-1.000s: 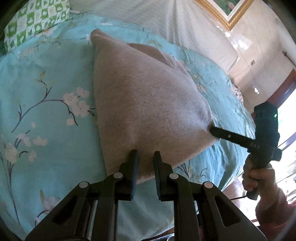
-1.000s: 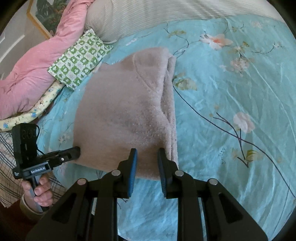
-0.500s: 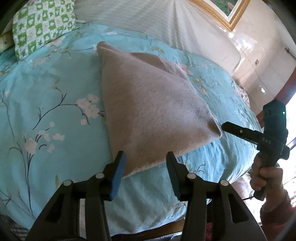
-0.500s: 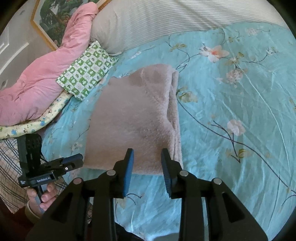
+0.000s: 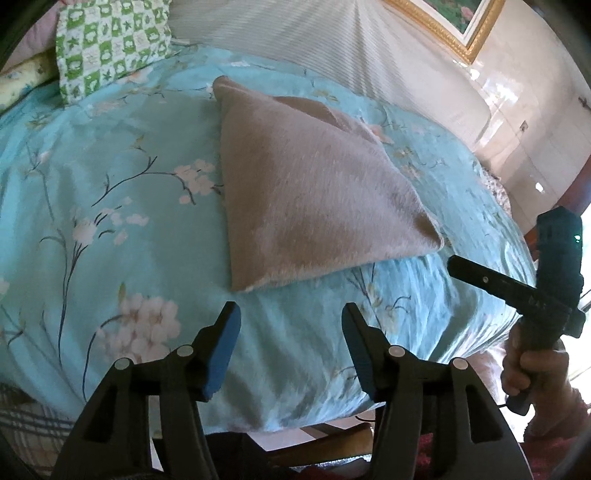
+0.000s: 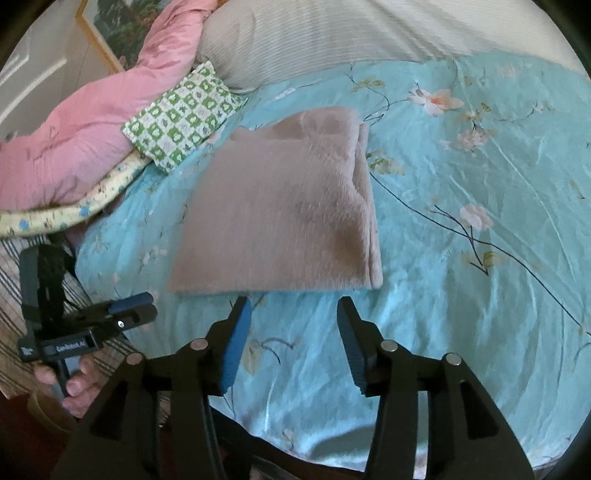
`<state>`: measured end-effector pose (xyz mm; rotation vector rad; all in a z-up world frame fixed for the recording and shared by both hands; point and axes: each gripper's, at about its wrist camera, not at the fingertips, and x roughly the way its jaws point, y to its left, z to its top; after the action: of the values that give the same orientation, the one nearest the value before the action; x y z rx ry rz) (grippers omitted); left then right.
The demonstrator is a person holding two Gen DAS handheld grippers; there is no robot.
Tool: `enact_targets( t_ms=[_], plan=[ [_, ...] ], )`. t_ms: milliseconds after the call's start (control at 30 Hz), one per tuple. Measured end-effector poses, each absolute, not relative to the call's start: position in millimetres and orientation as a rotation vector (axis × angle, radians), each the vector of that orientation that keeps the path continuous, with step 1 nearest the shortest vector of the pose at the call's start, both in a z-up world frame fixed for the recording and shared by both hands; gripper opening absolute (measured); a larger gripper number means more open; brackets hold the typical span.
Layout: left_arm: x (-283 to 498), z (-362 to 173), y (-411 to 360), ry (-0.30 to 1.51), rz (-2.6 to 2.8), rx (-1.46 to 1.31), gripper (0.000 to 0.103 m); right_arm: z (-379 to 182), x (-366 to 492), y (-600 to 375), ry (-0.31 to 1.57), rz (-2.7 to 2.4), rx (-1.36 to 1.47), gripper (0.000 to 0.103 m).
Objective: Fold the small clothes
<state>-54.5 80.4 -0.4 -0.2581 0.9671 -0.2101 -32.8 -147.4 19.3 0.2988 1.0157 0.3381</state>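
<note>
The folded beige fleece garment [image 6: 280, 206] lies flat on the turquoise floral bedspread [image 6: 461, 258], a little in from the near edge of the bed. It rests just beyond both grippers, touching neither. From the right gripper [image 6: 293, 314], its near hem runs across just past the fingertips, with a strip of bare spread between; the jaws are opening, and only bedspread lies between them. From the left gripper [image 5: 291, 328], the garment's [image 5: 306, 199] near left corner sits just ahead of the fingertips, clear of the pads; these jaws too are opening, with nothing between them.

The garment's long axis runs from the near edge of the bed toward the head, its folded, layered edge down the right side and a narrower end pointing far, toward the striped white pillow [image 6: 351, 33].

To the far left lie a green-and-white checked cushion [image 6: 181, 122] and a pink quilt [image 6: 74, 133]. Each gripper shows in the other's view, held in a hand [image 5: 532, 373] at the bed's near edge: one to the garment's right, the other [image 6: 129, 314] to its left.
</note>
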Motion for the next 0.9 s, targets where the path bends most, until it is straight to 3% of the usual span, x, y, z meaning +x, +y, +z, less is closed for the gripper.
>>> enact_targets(
  t_ms=[300,567,900],
  plan=[
    [-67,2,77,0.94,-0.164,-0.179,0.067,16,-56,-146,1.015,0.309,0.206,0.07],
    [-74,17,72,0.904,-0.104,-0.074,0.075,30,-66,-141,0.98,0.314,0.172,0.075],
    [-77,34,67,0.84,-0.065,-0.017,0.086,56,-69,-126,0.879,0.341,0.109,0.088]
  ],
)
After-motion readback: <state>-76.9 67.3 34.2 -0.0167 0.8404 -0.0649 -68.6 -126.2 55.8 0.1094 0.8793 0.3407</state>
